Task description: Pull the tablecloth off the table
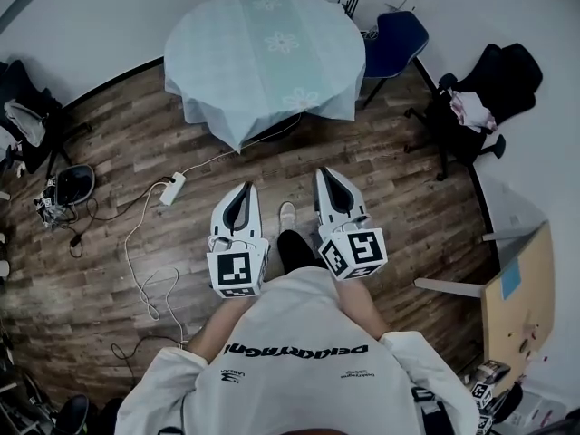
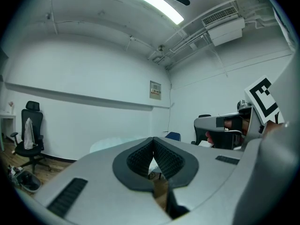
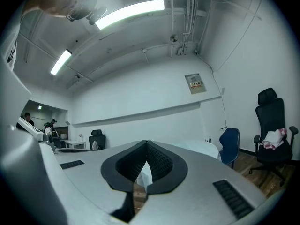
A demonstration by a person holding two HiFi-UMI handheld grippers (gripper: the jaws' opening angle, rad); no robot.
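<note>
Far left, a black chair [image 1: 25,107] crowds the wall. A power strip [image 1: 173,188] lies on the wood floor [image 1: 408,198], and its white cable [image 1: 145,265] loops loosely over the planks. Between that clutter and the person there is open plank floor.

The left gripper [image 1: 246,188] is held low with its jaws closed together, the ribbed black pads [image 2: 140,158] meeting at the tip with nothing between them. It points at the table, well apart from it.

The tablecloth [image 1: 267,53] is ahead, by the far wall, spread over the round table and hiding the top entirely. It is thin, pale blue-green fabric, smooth on top. At the rim it falls in soft folds, with its corners hanging as points. One corner [image 1: 237,140] drops towards the person. A band of pale flowers runs across the top from the near edge to the wall, which gives the cloth its long line.

The right gripper [image 1: 324,173] is likewise closed on nothing and aimed the same way.

A blue chair [image 1: 394,39] stands just beside the table's right edge. Further right is a black office chair [image 1: 494,84] with pink cloth on it, and a wooden desk [image 1: 521,302] stands near the right wall.
</note>
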